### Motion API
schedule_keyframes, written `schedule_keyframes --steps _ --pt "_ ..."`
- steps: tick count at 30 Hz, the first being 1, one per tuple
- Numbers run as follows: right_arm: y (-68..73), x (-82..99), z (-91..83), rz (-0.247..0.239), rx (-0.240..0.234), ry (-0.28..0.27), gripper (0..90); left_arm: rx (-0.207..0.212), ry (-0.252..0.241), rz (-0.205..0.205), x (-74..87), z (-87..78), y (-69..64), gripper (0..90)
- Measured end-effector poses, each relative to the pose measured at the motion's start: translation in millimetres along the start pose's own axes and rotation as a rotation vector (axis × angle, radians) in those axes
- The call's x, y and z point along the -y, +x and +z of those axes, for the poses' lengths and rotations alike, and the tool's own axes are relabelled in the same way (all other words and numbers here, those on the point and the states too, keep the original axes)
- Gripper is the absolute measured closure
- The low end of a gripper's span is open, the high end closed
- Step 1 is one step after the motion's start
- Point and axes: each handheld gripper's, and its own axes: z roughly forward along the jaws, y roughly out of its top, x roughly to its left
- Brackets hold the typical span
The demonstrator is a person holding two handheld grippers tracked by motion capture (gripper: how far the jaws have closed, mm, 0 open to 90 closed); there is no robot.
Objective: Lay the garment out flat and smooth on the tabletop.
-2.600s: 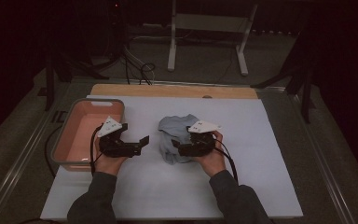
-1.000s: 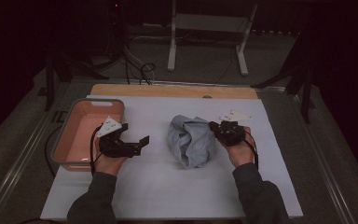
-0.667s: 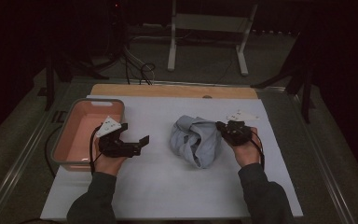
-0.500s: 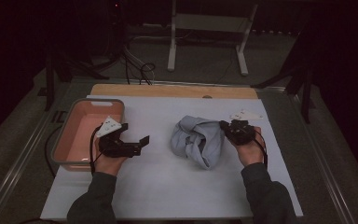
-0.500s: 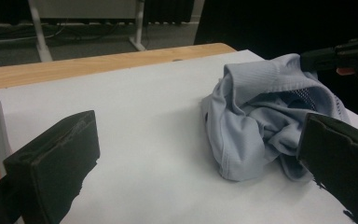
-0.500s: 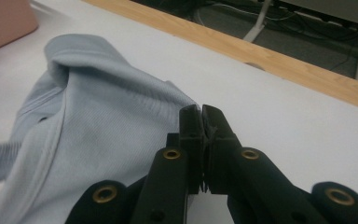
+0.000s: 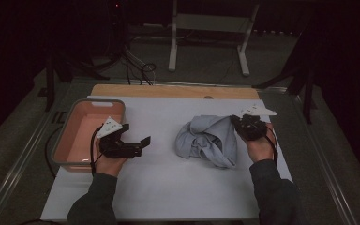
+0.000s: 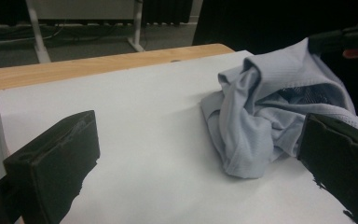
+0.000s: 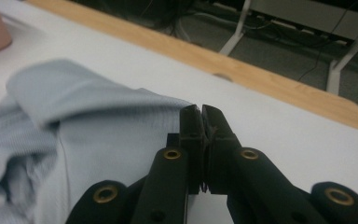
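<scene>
Pinching an edge of the pale blue cloth (image 7: 208,140), the right gripper (image 7: 242,124) has its jaws pressed together on the fabric and is drawing that edge out toward the right side of the table; from its own camera the cloth (image 9: 74,140) runs straight into the closed jaws of the right gripper (image 9: 200,116). The garment sits crumpled near the middle of the white mat (image 7: 168,187), one flap raised where it is held, the rest bunched in folds on the surface.

By my reading the job is to spread or straighten the cloth, and only one corner is under control so far. The left gripper (image 7: 143,143) rests on the mat well apart from the heap, jaws wide and nothing between them; looking along it, the cloth (image 8: 265,121) lies ahead, between and beyond the left gripper (image 8: 200,158). The next move probably calls for that hand to reach across, close on the opposite edge, and pull against the right so the bundle opens out flat.

A pink bin (image 7: 70,140) stands just beside the left hand, at the mat's left margin, and a wooden strip (image 7: 168,90) borders the far edge. Neither blocks the reach. The real nuisance is the tangle itself: the folds hide where the far hem lies, so picking a true edge rather than a doubled layer will take care.
</scene>
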Motion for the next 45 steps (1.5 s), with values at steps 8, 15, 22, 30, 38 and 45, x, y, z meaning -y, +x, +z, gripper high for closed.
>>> schedule_keyframes --steps 8,15,22,30,38,45 --pt "-7.7 -5.3 -0.7 0.01 0.017 -0.001 87.9 0.001 0.004 0.005 0.3 1.0 -0.9 0.6" --pt "-7.6 -2.6 9.3 0.01 0.017 0.029 88.0 0.005 0.008 0.007 0.8 1.9 -1.1 0.6" --pt "-10.1 2.1 23.6 0.002 0.033 0.081 88.0 0.009 0.016 0.009 1.6 3.9 -2.4 0.6" --pt "-9.7 4.9 24.8 0.031 0.011 0.098 63.2 0.012 0.018 0.005 2.5 5.5 -2.5 0.6" --pt "2.3 3.8 8.2 0.028 -0.035 0.056 38.0 0.013 0.019 0.006 2.7 6.0 -3.2 0.6" --pt "11.9 13.8 -2.4 0.026 -0.075 0.056 34.1 0.012 0.016 0.01 2.1 5.1 -3.9 0.6"
